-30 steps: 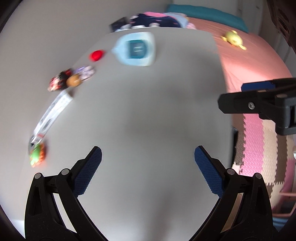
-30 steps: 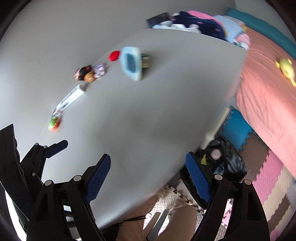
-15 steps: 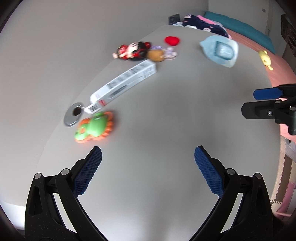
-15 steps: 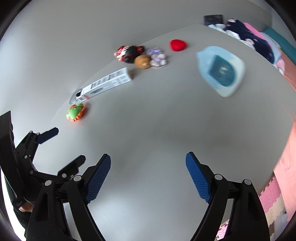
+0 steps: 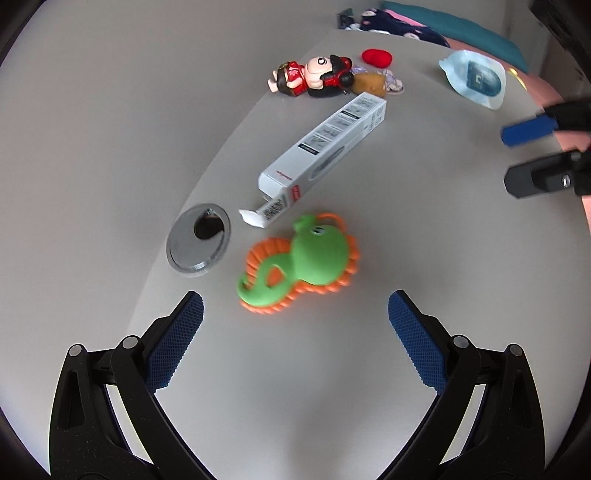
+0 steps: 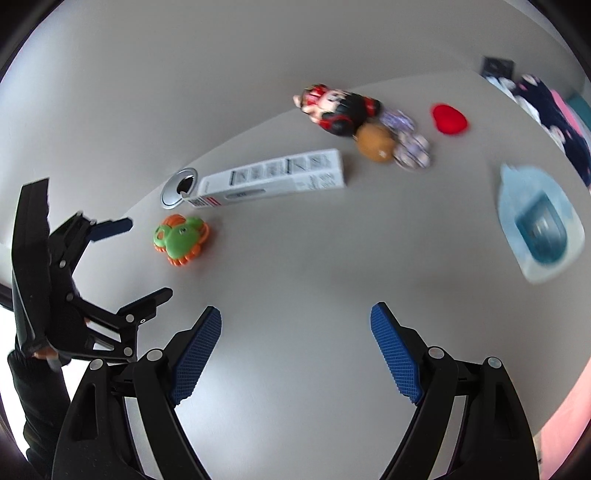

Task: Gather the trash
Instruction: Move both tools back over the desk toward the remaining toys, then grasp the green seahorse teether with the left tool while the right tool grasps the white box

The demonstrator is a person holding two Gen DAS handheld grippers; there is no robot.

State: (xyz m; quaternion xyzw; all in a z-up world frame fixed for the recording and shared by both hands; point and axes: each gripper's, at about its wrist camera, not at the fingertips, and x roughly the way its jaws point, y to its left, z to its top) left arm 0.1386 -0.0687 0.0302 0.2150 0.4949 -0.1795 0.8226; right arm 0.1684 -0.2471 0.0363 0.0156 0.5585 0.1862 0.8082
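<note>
Lying flat, box [image 5: 325, 147] points open flap toward grommet [image 5: 199, 240]; both claws gape empty.

A grey table [image 5: 332, 387] is carrying several toys. A green and orange rubber toy [image 5: 301, 264] is lying near the front, just right of a round metal cable grommet [image 5: 197, 240]. Farther back, a cartoon doll [image 5: 314, 75] is lying on its side, touching a brown round toy [image 5: 369, 83]. A red heart-shaped piece [image 5: 376, 58] is sitting beyond them, near dark patterned cloth [image 5: 399, 27] at the far edge.
</note>
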